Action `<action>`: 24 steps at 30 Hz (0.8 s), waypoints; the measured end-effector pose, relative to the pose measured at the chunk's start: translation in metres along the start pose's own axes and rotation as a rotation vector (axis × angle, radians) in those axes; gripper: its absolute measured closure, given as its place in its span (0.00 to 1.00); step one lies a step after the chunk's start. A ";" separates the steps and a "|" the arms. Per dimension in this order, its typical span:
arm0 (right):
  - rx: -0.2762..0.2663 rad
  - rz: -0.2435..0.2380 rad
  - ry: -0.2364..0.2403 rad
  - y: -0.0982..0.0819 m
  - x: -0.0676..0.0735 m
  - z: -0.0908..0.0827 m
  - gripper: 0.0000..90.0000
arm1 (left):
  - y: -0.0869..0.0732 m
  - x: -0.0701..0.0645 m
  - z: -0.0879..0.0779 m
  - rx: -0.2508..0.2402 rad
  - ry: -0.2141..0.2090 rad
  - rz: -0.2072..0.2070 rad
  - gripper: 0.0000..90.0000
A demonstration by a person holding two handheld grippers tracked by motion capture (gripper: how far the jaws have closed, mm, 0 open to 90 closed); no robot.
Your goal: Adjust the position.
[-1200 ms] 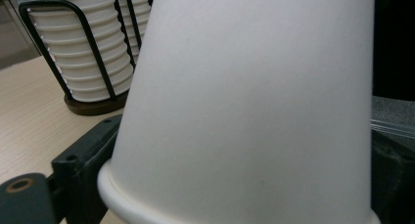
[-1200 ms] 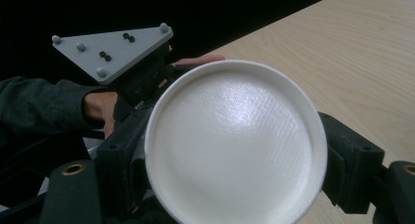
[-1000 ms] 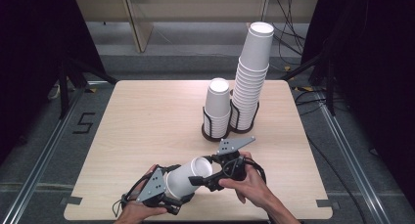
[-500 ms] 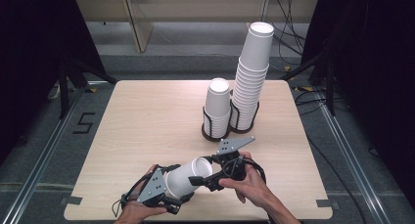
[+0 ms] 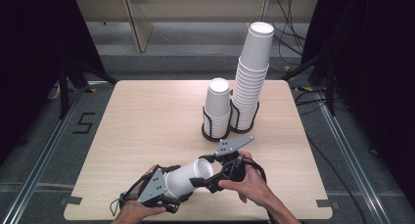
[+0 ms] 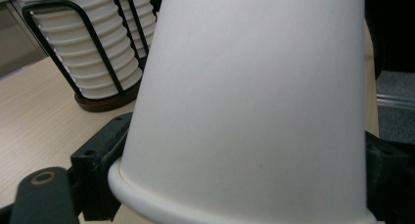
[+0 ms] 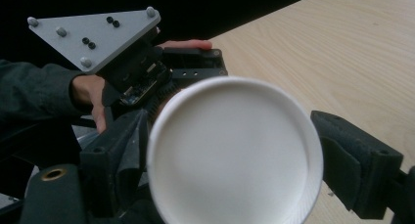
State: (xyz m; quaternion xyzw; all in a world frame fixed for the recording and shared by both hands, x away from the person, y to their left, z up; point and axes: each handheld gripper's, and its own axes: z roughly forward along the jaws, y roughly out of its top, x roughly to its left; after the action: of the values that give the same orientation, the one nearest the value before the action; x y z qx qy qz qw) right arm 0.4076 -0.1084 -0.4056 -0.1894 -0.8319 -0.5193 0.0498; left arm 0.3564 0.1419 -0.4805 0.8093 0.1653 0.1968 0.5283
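Note:
A white paper cup [image 5: 188,177] is held on its side just above the table's front edge, between both grippers. My left gripper [image 5: 177,186] comes in from the left. Its jaws have just been closing and now press on the cup [image 6: 254,101] near its rolled rim. My right gripper [image 5: 203,171] comes from the right and is shut on the cup's other end. In the right gripper view that round end [image 7: 235,150] faces the camera between the two black jaws. Behind it is the left gripper's grey plate [image 7: 93,35].
Two black wire holders stand on the wooden table [image 5: 147,121] at the back right. One holds a short stack of white cups [image 5: 218,104], the other a tall stack [image 5: 252,72]. Grey floor with rails runs along both sides of the table.
The left gripper's jaws have drawn in against the cup. Both hands and the cup stay where they were.

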 end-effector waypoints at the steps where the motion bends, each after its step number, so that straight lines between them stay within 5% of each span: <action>1: 0.006 0.000 0.001 0.000 0.000 0.000 0.17 | 0.000 0.000 0.000 0.007 0.001 0.014 0.16; 13: 0.122 -0.086 -0.014 0.002 0.005 -0.002 0.18 | 0.000 -0.004 0.004 0.141 -0.013 0.079 0.16; 24: 0.235 -0.158 -0.030 0.000 0.010 0.001 0.18 | 0.000 -0.006 0.004 0.173 -0.020 0.119 0.16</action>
State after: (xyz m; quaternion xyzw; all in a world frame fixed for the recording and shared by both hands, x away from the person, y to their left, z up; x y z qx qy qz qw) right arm 0.3989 -0.1047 -0.4038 -0.1237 -0.8999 -0.4178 0.0183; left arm 0.3530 0.1352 -0.4826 0.8622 0.1281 0.2050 0.4452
